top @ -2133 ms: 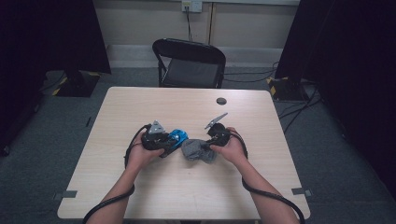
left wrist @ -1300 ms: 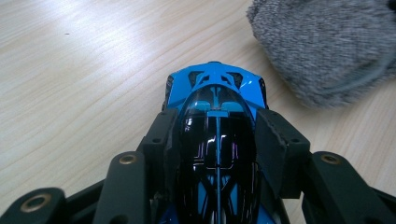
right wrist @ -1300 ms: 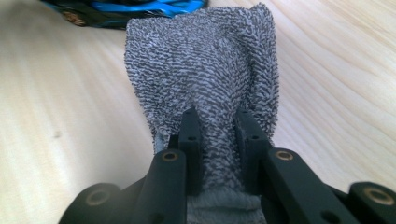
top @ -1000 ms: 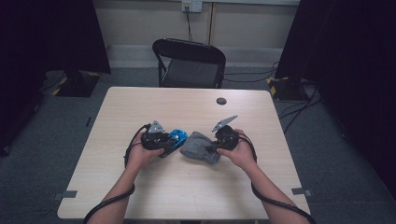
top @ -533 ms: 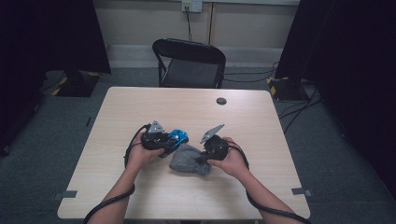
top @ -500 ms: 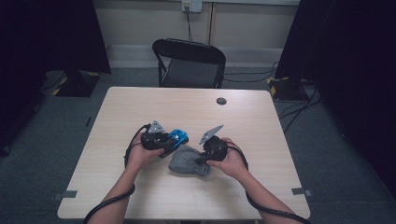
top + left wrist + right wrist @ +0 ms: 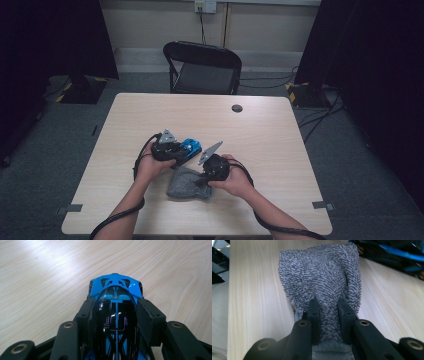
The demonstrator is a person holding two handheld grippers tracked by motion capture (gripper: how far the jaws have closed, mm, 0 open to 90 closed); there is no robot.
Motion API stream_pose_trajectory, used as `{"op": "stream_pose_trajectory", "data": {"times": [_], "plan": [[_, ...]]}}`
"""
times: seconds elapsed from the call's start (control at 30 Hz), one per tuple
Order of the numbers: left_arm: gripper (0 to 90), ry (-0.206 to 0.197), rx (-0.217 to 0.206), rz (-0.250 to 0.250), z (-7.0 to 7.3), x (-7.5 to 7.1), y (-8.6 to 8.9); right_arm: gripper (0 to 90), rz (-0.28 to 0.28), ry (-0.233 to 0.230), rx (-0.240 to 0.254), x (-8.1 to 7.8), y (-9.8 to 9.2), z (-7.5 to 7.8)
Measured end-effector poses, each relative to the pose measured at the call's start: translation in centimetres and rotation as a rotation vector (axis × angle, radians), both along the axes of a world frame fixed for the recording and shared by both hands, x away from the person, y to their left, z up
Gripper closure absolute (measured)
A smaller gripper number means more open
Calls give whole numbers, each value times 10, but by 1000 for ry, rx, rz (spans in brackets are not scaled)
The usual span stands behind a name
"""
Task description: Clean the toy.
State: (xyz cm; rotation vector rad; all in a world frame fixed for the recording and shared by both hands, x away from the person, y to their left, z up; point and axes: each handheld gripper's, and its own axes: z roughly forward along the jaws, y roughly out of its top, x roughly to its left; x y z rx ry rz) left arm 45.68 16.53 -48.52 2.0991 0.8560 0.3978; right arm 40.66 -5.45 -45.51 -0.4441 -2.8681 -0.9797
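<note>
Left fingers (image 7: 116, 315) are clamped on the toy car (image 7: 115, 293), one pad on each flank, roof up and wheels toward the surface (image 7: 45, 272). Reason for this hold: gripping across the sides leaves the top of the car free to be wiped and stops it rolling off. In the high view the car (image 7: 190, 147) sits just left of the centre of the surface (image 7: 280, 130), nose toward 3 o'clock, sticking out of my left gripper (image 7: 172, 149).

Right fingers (image 7: 329, 315) are pinched together on a fold of the grey cloth (image 7: 319, 272). The fold bunches up between the pads while the rest spreads flat ahead on the surface. Reason: a pinched ridge gives me a handle, so the loose part can be dragged as a wiping pad.

In the high view the cloth (image 7: 187, 184) lies at about 6 o'clock from the car, just beside it; I cannot tell whether its far edge touches the car. My right gripper (image 7: 212, 167) sits over the cloth's 3 o'clock edge. In the right gripper view the car's blue body (image 7: 397, 255) shows at 1 o'clock past the cloth, close by.

Judgement: the car is held steady as the workpiece and the cloth is the working tool. The next step calls for lifting the cloth onto the roof without loosening the pinch.

Risk: too little fabric between the pads and the fold slips out mid-stroke.

A small dark disc (image 7: 237, 108) lies at 12 o'clock, well apart.
</note>
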Motion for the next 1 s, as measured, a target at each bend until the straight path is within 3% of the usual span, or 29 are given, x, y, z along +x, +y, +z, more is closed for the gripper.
{"op": "stream_pose_trajectory", "data": {"times": [0.27,0.6,1.0], "plan": [[513,-1,0,-1,0,0,1,754,-3,5,-19,10,15,-9],[513,-4,-8,0,-1,-1,1,754,-75,8,-27,28,2,-10],[513,-5,-7,-4,-1,-1,2,753,-121,6,-44,41,-12,-9]]}}
